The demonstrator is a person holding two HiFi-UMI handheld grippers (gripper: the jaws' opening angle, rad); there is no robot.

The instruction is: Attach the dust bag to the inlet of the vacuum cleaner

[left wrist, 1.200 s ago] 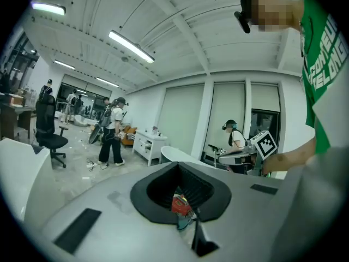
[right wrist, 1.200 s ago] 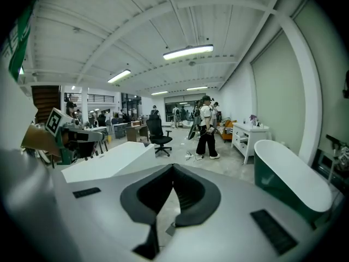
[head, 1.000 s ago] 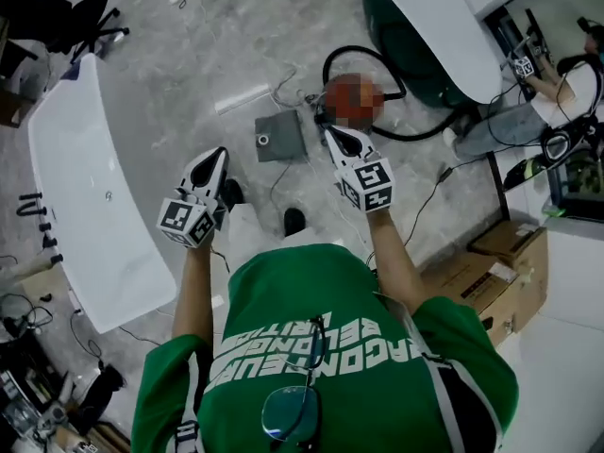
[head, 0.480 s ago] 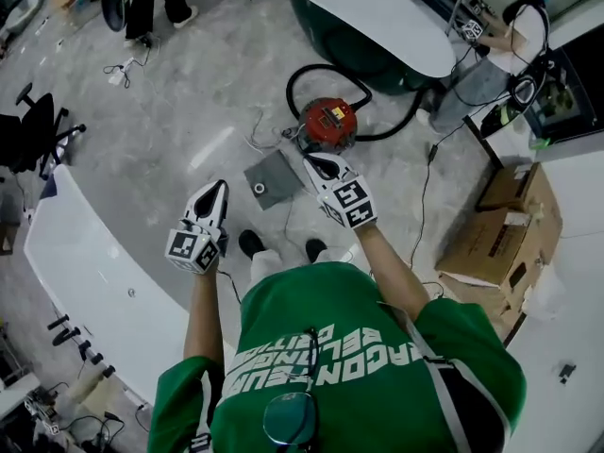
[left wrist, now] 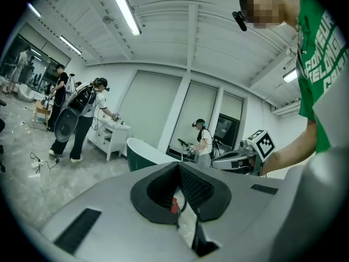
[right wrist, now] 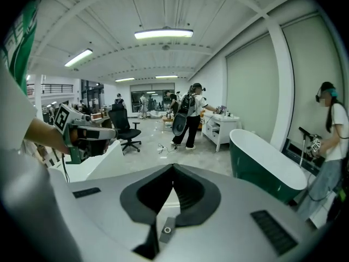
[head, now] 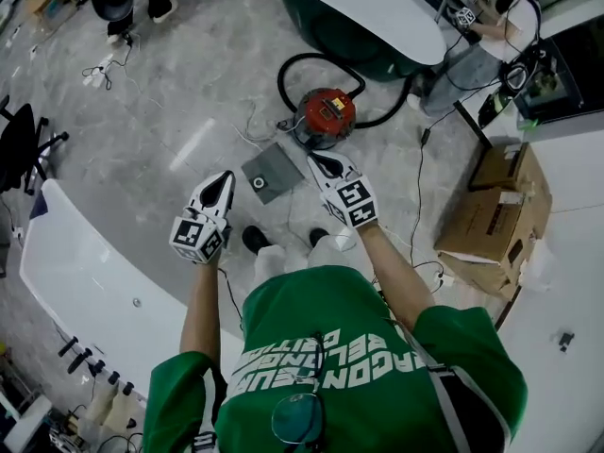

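Observation:
The red vacuum cleaner point(head: 326, 116) stands on the marble floor with its black hose looped behind it. The grey square dust bag point(head: 272, 172), with a round hole in its collar, lies flat on the floor just in front of it. My left gripper point(head: 225, 176) hangs in the air left of the bag, shut and holding nothing. My right gripper point(head: 316, 159) is over the bag's right edge, pointing at the vacuum, also shut and holding nothing. Below the shut jaws in the right gripper view, the dust bag point(right wrist: 167, 229) shows. A sliver of the red vacuum cleaner point(left wrist: 174, 205) shows in the left gripper view.
A long white counter point(head: 85, 262) runs along the left. A green tub with a white top point(head: 368, 12) stands behind the vacuum. Cardboard boxes point(head: 491, 220) sit at the right. Cables point(head: 420, 187) trail over the floor. Other people stand at the far edges.
The person has walked forward. The vacuum and bag now lie nearer below both grippers, which have moved ahead and tipped down a little. Both stay shut.

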